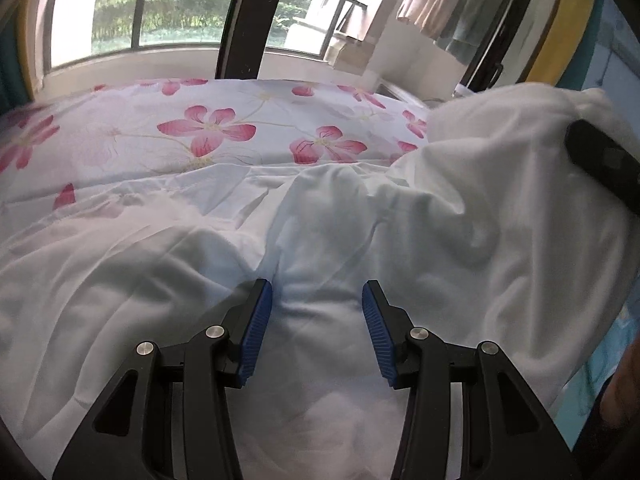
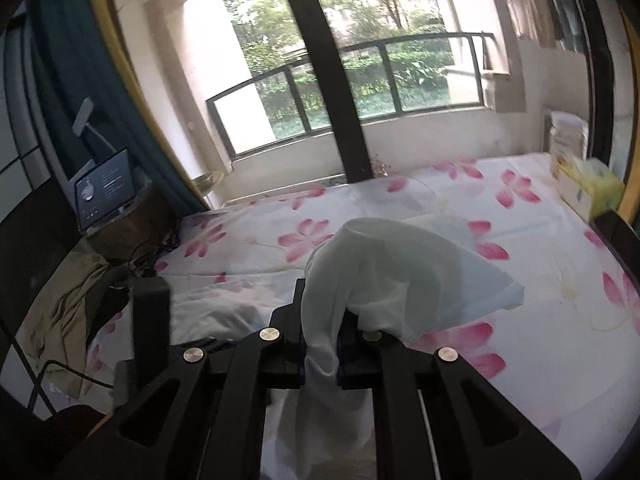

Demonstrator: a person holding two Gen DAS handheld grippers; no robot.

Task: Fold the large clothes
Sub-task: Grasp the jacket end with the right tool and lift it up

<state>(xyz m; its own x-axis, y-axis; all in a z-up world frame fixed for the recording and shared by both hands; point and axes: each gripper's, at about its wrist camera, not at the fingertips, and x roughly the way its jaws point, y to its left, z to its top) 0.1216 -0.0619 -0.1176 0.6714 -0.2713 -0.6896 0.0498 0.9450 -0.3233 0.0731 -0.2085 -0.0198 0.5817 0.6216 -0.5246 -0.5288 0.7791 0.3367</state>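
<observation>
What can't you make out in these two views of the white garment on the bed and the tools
- Right tool: its pads, right wrist view, covered by the white garment bunched over them.
- Garment type and full outline: left wrist view, cut off by the bottom and right edges.
- Laptop screen text: right wrist view, too small and blurred.
- Left tool: whether its pads touch the cloth, unclear.

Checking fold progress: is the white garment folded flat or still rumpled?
Rumpled: the white cloth garment lies creased across the floral bedsheet, one end lifted, bunched in the right gripper.

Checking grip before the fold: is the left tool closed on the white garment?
No, the left tool is open, its blue pads apart over the white garment.
</observation>
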